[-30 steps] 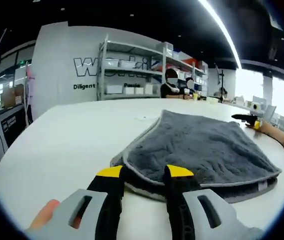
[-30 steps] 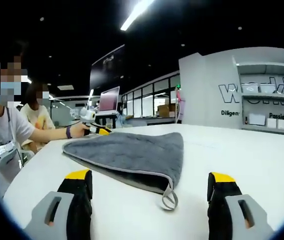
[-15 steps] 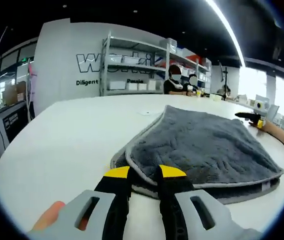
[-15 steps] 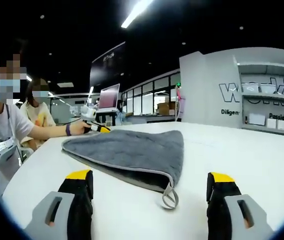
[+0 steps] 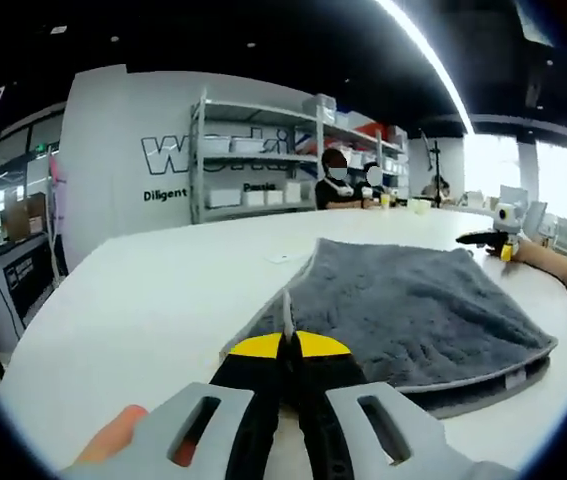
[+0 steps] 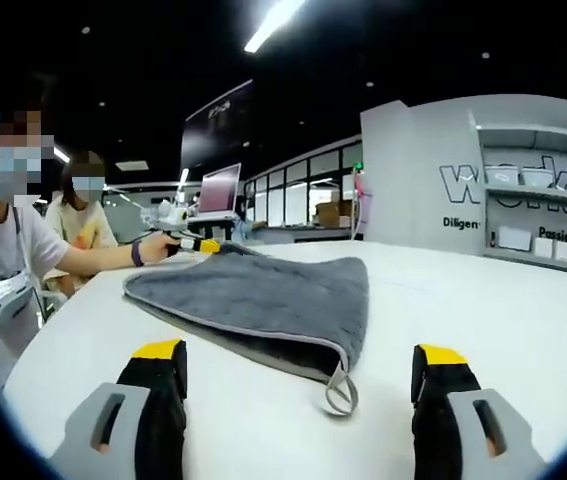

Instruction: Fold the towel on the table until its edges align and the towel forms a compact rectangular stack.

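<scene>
Towel (image 5: pixel 403 310): grey, folded, lying flat on the white table (image 5: pixel 143 300). Left gripper (image 5: pixel 285 345): jaws clenched on the towel's near corner, whose edge rises between the yellow tips. Right gripper (image 6: pixel 298 365): jaws spread wide apart, grasping nothing; the towel's hanging loop (image 6: pixel 338 390) lies between them, just ahead.

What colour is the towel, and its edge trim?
The towel is dark grey with a lighter grey trim, clearest in the right gripper view.
</scene>
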{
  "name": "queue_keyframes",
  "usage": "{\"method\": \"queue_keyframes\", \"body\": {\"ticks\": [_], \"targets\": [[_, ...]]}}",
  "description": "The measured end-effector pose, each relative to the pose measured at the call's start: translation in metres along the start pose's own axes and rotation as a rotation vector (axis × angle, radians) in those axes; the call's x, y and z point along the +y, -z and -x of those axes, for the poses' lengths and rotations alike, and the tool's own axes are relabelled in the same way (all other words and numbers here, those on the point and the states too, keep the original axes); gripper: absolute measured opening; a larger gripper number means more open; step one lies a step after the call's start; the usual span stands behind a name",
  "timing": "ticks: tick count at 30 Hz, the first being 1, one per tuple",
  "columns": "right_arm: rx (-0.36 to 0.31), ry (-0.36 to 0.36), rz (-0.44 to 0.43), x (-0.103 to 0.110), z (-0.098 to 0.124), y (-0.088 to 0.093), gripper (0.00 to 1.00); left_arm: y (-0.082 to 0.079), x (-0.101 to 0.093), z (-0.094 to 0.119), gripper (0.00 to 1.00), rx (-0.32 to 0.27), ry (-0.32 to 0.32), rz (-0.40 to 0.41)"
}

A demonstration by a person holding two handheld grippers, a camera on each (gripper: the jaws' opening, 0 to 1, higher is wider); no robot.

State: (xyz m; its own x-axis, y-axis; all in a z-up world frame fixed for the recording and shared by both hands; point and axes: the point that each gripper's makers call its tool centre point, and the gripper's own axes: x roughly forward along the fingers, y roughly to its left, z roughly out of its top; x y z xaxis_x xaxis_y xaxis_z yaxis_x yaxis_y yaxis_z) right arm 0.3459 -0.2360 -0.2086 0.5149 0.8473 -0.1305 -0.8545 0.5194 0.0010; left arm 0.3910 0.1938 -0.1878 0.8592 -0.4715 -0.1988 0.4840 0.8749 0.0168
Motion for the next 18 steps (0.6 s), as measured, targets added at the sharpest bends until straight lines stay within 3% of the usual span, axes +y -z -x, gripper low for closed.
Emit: {"method": "queue_keyframes", "body": {"ticks": [6,13,18], "targets": [[0.011,0.0,0.007,0.002,-0.001,0.002,0.94,-0.024,0.003,0.01,0.03,-0.084,0.015,0.036],[0.008,0.001,0.004,0.001,0.0,0.002,0.94,-0.034,0.005,0.015,0.03,-0.13,-0.002,0.028],[0.008,0.001,0.004,0.001,0.0,0.002,0.94,-0.009,0.026,0.011,0.03,-0.016,-0.1,0.085]]}}
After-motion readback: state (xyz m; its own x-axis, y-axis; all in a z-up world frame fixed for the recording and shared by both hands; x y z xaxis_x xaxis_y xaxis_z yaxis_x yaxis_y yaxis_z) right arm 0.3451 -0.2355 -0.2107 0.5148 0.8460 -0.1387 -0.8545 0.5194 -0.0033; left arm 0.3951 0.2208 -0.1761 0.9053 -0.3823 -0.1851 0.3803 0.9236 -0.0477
